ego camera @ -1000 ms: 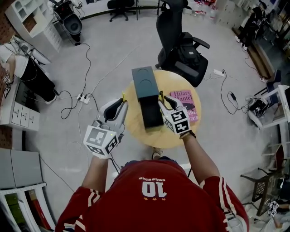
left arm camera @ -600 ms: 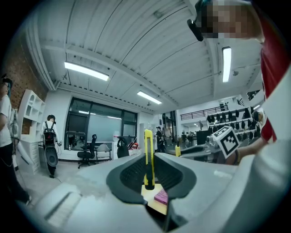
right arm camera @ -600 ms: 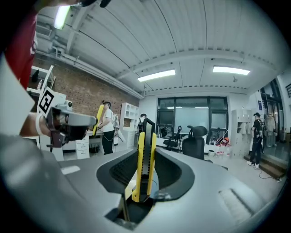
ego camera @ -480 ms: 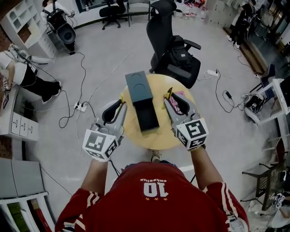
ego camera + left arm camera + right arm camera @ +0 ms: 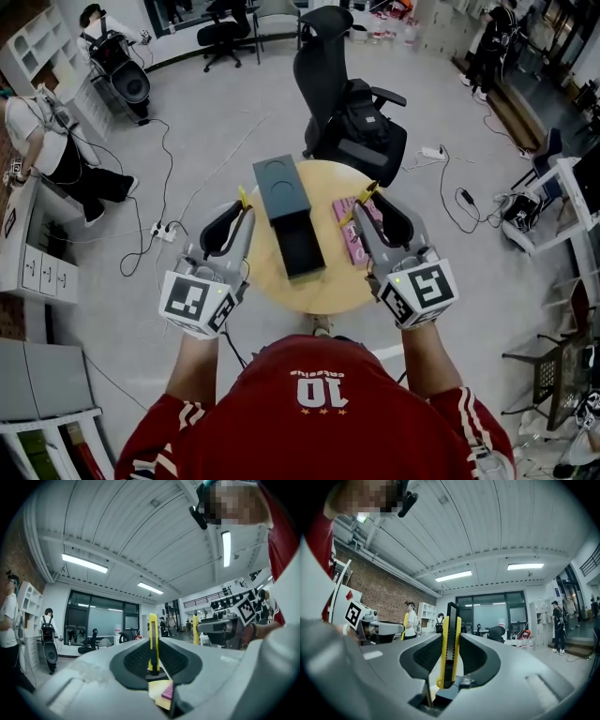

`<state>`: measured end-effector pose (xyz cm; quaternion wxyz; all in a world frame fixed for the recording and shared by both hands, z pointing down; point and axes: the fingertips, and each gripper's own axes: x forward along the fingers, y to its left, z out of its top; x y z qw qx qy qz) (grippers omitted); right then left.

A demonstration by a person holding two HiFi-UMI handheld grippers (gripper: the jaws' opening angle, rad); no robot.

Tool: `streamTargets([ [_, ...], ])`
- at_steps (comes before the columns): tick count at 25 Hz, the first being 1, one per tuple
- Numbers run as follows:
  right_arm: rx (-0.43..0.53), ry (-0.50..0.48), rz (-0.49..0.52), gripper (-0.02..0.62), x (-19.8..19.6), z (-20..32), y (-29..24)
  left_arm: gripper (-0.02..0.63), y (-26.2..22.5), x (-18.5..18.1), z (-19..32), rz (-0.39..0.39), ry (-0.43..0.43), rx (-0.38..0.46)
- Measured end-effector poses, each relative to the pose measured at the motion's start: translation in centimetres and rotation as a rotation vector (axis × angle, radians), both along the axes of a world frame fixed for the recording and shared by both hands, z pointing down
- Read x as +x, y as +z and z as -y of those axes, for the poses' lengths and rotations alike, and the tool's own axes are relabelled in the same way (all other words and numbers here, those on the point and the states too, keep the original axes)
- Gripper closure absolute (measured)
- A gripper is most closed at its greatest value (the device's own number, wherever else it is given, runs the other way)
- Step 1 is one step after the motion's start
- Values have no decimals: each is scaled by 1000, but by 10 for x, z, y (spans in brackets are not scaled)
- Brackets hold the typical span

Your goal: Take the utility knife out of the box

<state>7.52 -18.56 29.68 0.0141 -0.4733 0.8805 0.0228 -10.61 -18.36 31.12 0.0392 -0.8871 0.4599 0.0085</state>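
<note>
While the box lies open on the tabletop, the right gripper pinches a yellow utility knife between its fingers, clear of the box. The left gripper likewise pinches a second knife. Extraction appears complete; next, probably a steady set-down.

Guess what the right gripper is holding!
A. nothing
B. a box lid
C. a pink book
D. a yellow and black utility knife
D: in the right gripper view, the right gripper has its jaws closed on a yellow and black utility knife.
</note>
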Motion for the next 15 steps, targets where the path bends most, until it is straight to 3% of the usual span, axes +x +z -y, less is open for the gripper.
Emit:
streamTargets([
  [15,-42,50,31,483,0,-3,5,546,-2,-7,7,-16,14,-18],
])
